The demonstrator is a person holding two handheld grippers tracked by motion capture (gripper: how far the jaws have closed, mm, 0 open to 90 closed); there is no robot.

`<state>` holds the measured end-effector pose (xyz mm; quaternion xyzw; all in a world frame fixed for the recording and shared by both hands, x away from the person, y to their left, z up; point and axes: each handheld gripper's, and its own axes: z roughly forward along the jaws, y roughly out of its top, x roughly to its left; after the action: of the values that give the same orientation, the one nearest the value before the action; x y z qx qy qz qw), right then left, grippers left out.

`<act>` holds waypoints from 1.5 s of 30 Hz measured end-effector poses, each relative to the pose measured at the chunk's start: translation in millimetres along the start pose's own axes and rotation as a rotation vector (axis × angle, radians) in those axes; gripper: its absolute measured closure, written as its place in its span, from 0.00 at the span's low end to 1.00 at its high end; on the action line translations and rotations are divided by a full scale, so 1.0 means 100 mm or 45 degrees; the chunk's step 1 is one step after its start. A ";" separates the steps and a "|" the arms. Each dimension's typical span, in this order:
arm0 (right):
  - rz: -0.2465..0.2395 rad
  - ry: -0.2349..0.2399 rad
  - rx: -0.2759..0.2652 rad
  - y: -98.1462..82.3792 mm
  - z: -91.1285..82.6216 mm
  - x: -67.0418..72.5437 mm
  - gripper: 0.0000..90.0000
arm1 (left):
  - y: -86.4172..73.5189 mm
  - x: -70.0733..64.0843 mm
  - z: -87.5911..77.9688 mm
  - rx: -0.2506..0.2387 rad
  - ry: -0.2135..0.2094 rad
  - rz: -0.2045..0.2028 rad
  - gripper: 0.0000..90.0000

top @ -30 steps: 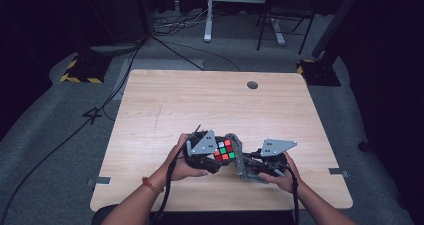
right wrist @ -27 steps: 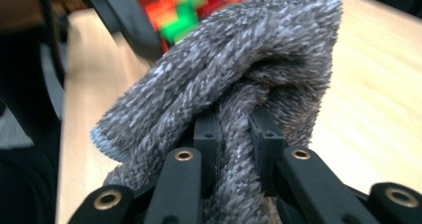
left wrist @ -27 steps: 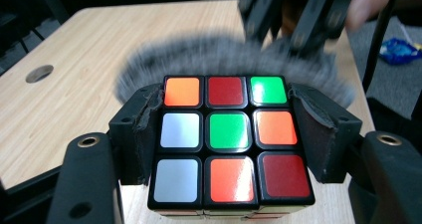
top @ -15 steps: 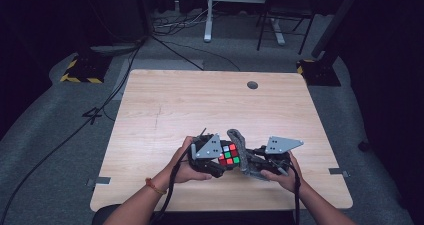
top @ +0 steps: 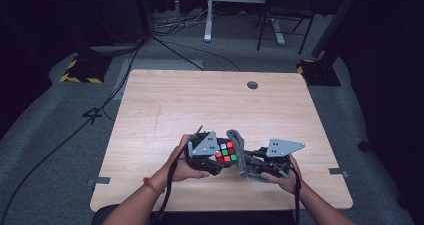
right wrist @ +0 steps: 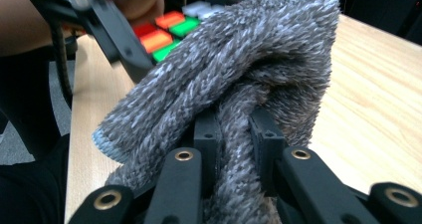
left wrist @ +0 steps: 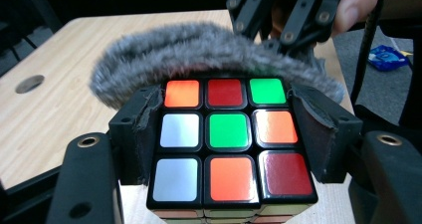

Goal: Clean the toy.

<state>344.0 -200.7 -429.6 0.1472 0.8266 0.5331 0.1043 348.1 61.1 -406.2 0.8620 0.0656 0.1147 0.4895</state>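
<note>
A scrambled puzzle cube (top: 226, 153) (left wrist: 229, 139) sits clamped between the jaws of my left gripper (top: 215, 157) (left wrist: 229, 134), its top face showing orange, red, green and white squares. My right gripper (top: 247, 162) (right wrist: 234, 134) is shut on a fuzzy grey cloth (top: 239, 152) (right wrist: 239, 79), pinched between its two jaws. The cloth presses against the far side of the cube (right wrist: 166, 27) and curves over it (left wrist: 199, 52). Both grippers are held close together above the near part of the wooden table (top: 200, 105).
A round cable hole (top: 252, 85) sits in the table near its far edge. Beyond the table stand a desk frame and chair legs (top: 240, 15) on grey carpet, with cables and a yellow-black striped base (top: 80, 70) at the left.
Both hands with cube and cloth have shifted slightly rightward and nearer; the cloth stays against the cube. Grips are unchanged.
</note>
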 end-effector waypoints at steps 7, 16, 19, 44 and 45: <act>0.025 -0.007 0.021 0.00 0.01 -0.03 0.86 | 0.03 -0.01 -0.02 -0.009 0.015 0.013 0.38; 0.123 0.086 0.154 -0.18 0.21 -0.09 0.86 | 0.06 0.02 -0.14 -0.099 0.032 -0.006 0.38; 0.131 0.124 0.154 -0.19 0.25 -0.07 0.86 | 0.06 0.01 -0.14 -0.101 0.032 0.007 0.38; 0.096 0.076 0.012 -0.11 0.09 -0.06 0.86 | -0.07 0.11 -0.09 -0.047 -0.011 -0.065 0.37; 0.094 0.075 0.014 -0.11 0.08 -0.06 0.86 | -0.08 0.11 -0.09 -0.037 -0.013 -0.064 0.37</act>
<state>350.5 -199.8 -443.3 0.1622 0.8262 0.5363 0.0594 356.2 74.5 -407.1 0.8534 0.0833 0.0989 0.5049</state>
